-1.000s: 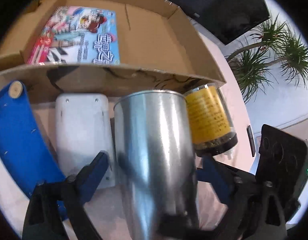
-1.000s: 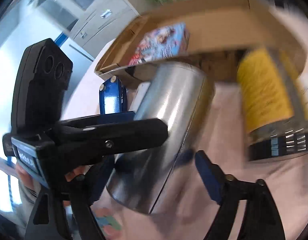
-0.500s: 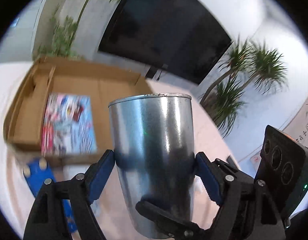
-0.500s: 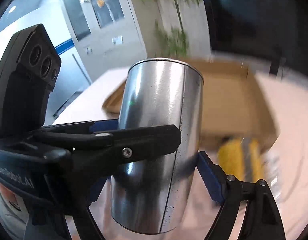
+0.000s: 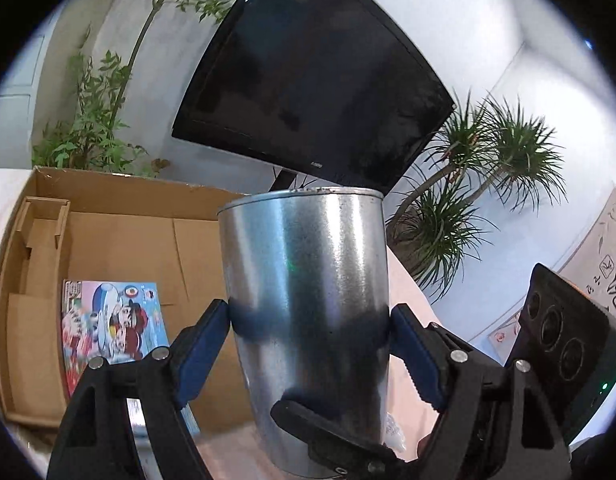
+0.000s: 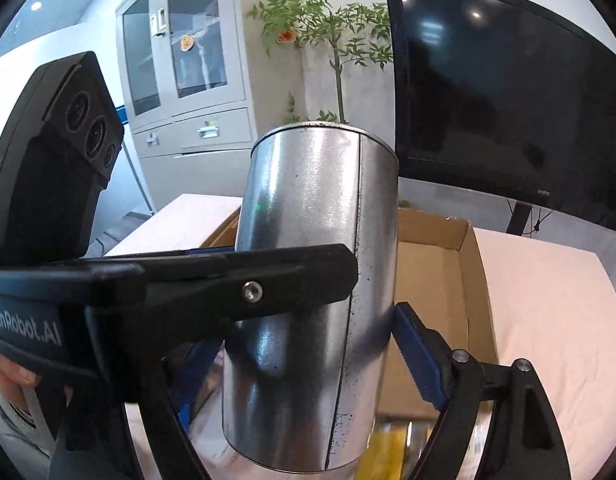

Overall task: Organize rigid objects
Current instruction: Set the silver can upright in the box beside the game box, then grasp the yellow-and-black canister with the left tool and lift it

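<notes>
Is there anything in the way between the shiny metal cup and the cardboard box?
Nothing visible. The metal cup, held by both the left gripper and the right gripper, is lifted above the table in front of the open box. Only a picture book lies inside.

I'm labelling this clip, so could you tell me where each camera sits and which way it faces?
Left wrist: on the left gripper, facing a cardboard box, monitor and plants; its blue fingers clamp the metal cup.
Right wrist: on the right gripper, facing a cabinet, monitor and box; the left gripper's finger crosses the cup.
Shared: cup, box, monitor, both grippers.
</notes>
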The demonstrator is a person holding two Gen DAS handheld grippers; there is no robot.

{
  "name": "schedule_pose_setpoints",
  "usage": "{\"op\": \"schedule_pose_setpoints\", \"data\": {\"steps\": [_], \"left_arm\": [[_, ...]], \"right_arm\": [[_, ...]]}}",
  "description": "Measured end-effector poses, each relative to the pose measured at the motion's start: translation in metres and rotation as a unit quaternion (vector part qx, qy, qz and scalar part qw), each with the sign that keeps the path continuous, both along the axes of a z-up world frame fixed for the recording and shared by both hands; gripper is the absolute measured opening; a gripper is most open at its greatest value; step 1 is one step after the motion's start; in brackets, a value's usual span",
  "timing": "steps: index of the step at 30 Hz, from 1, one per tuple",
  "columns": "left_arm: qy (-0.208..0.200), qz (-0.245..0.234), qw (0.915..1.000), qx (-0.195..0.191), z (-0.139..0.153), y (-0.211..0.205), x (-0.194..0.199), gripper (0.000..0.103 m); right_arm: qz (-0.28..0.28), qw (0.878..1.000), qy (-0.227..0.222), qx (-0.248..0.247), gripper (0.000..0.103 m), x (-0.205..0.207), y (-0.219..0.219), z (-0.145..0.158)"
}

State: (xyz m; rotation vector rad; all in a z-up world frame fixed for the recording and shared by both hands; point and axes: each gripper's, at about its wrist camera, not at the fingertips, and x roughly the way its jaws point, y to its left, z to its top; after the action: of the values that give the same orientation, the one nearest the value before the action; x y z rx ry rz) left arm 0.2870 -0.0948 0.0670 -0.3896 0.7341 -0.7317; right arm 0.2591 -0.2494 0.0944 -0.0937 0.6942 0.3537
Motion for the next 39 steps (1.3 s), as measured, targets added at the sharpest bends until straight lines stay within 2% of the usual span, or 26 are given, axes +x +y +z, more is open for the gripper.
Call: {"op": "schedule_pose_setpoints", "data": {"steps": [2,8,10,12,14,18,20,21,23,24,26,29,30,33,35,36,38,39], "left_arm": [[0.011,-0.002,0.9999,-0.003,-0.009,-0.001,0.013,0.081],[0.048,-0.004,0.9989,-0.004,-0.038,-0.001,0.038,0.081],[0.078,-0.002,0.997,0.002,-0.052,-0.002,0.049,0.081],[0.128,0.003,0.9916,0.021,-0.072,-0.006,0.061,0.081],[0.171,0.009,0.9843,0.043,-0.089,-0.01,0.068,0.081],[0.224,0.017,0.972,0.071,-0.112,-0.017,0.077,0.08],[0.246,0.019,0.9651,0.087,-0.122,-0.019,0.079,0.079],[0.253,0.02,0.9637,0.082,-0.126,-0.019,0.08,0.08],[0.24,0.024,0.966,0.093,-0.122,-0.018,0.076,0.08],[0.236,0.029,0.9664,0.097,-0.118,-0.018,0.074,0.079],[0.218,0.046,0.9691,0.106,-0.107,-0.012,0.062,0.079],[0.131,0.066,0.9796,0.138,-0.069,-0.005,0.022,0.079],[0.087,0.076,0.9802,0.16,-0.054,-0.003,0.0,0.081],[0.015,0.099,0.974,0.203,-0.028,0.002,-0.053,0.087],[0.021,0.102,0.9753,0.195,-0.031,0.007,-0.078,0.088],[0.04,0.094,0.9779,0.182,-0.037,0.008,-0.089,0.088],[0.083,0.073,0.983,0.146,-0.051,0.009,-0.098,0.088],[0.107,0.063,0.9851,0.119,-0.06,0.01,-0.102,0.088]], "right_arm": [[-0.004,1.0,0.01,-0.003,0.082,0.022,-0.001,-0.007],[-0.008,0.999,0.035,-0.008,0.082,0.055,-0.002,-0.033],[-0.005,0.999,0.054,-0.007,0.082,0.065,-0.002,-0.047],[0.0,0.996,0.087,-0.003,0.082,0.077,-0.003,-0.065],[0.008,0.988,0.15,0.015,0.082,0.095,-0.009,-0.086],[0.007,0.965,0.251,0.082,0.082,0.124,-0.029,-0.122],[0.004,0.954,0.28,0.102,0.082,0.137,-0.035,-0.133],[-0.002,0.95,0.292,0.105,0.083,0.142,-0.036,-0.14],[-0.005,0.939,0.324,0.11,0.086,0.148,-0.032,-0.158],[-0.003,0.938,0.331,0.103,0.087,0.148,-0.028,-0.16],[-0.007,0.95,0.304,0.075,0.087,0.137,-0.022,-0.154],[0.004,0.96,0.267,0.091,0.09,0.109,-0.03,-0.126],[0.003,0.964,0.246,0.096,0.094,0.093,-0.037,-0.111],[-0.018,0.981,0.171,0.092,0.098,0.033,-0.074,-0.073],[-0.029,0.984,0.161,0.072,0.098,0.002,-0.093,-0.07],[-0.037,0.984,0.166,0.061,0.096,-0.01,-0.099,-0.073],[-0.042,0.978,0.198,0.04,0.086,-0.027,-0.107,-0.092],[-0.04,0.976,0.213,0.032,0.074,-0.034,-0.107,-0.1]]}}
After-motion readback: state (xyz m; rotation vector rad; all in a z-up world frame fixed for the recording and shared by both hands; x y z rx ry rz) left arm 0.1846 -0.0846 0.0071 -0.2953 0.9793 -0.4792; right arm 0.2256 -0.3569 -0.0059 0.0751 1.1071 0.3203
